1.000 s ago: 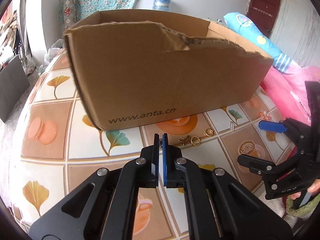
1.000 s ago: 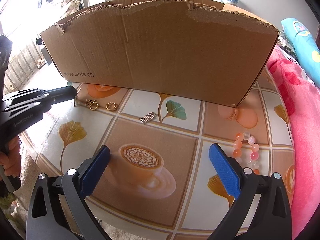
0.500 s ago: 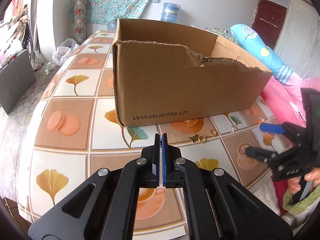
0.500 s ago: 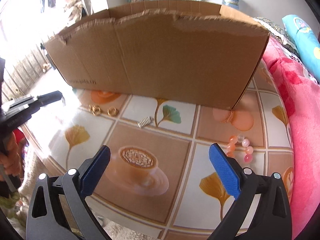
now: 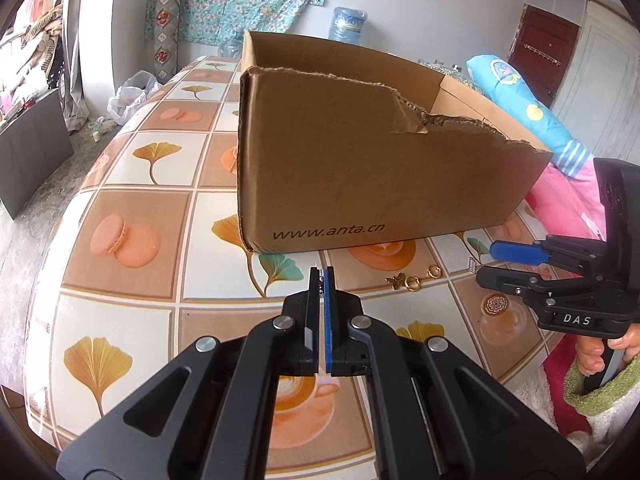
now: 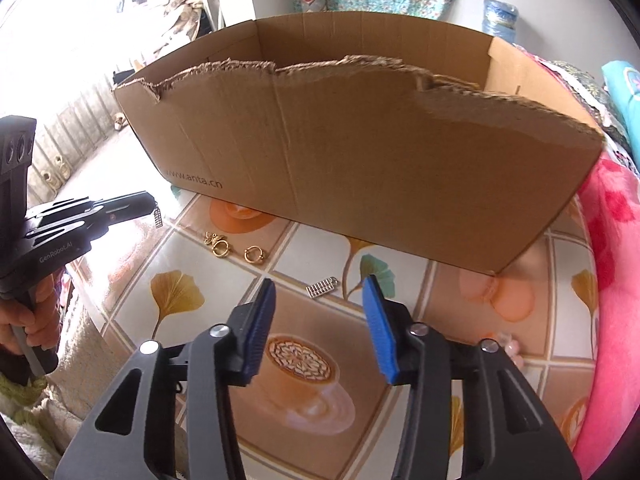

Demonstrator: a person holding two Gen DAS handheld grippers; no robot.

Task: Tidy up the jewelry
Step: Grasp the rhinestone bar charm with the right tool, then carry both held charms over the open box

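Left claw [image 6: 154, 211] clamps a small silver charm [image 6: 157, 217]; right claw [image 6: 320, 312], empty, is closing. Gold rings [image 6: 236, 251], silver clasp [image 6: 322, 288] and beads remain on the desk [image 6: 420, 420] before the cardboard box [image 6: 380, 168].

A: How are the cameras set?
B: Each is mounted on a hand-held gripper, aimed down along the fingers at the tabletop [image 5: 128, 312] from close range. The cardboard box [image 5: 360, 168] and the gold rings [image 6: 254, 255] are shared, seen from the box's left corner and from further right.
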